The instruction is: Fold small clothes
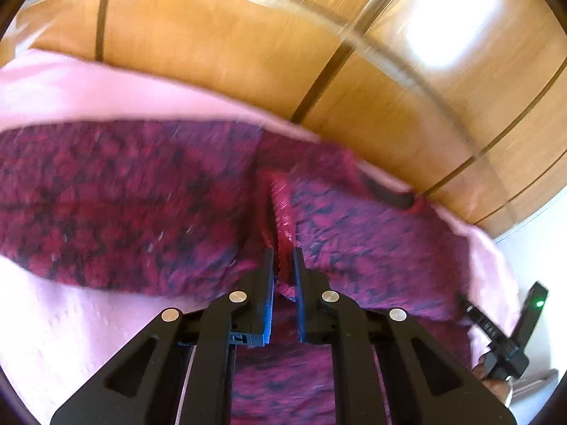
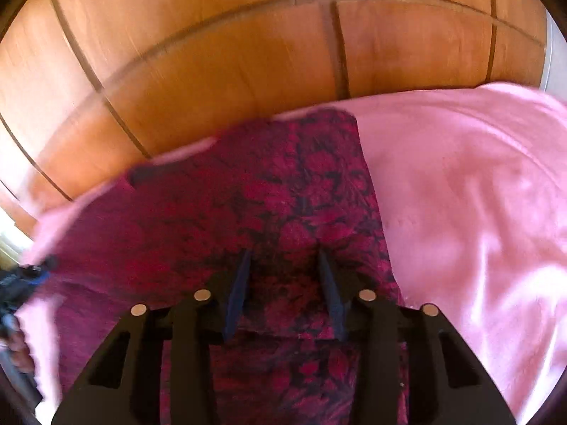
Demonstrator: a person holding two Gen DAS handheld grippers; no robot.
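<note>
A dark red garment with a black flower pattern [image 1: 124,198] lies spread on a pink bedsheet [image 1: 71,88]. My left gripper [image 1: 283,253] is shut on a raised fold of the garment, which bunches up between the fingers. In the right wrist view the same garment [image 2: 283,184] lies under my right gripper [image 2: 283,253], which is open with its fingertips [image 2: 244,258] pressed down on the cloth. The right gripper shows at the far right of the left wrist view [image 1: 503,333]; the left one is at the left edge of the right wrist view [image 2: 21,279].
The pink sheet [image 2: 460,194] covers the bed to the right of the garment. Wooden wardrobe doors [image 1: 248,35] with dark seams stand right behind the bed; they also fill the top of the right wrist view [image 2: 230,53]. Both views are motion-blurred.
</note>
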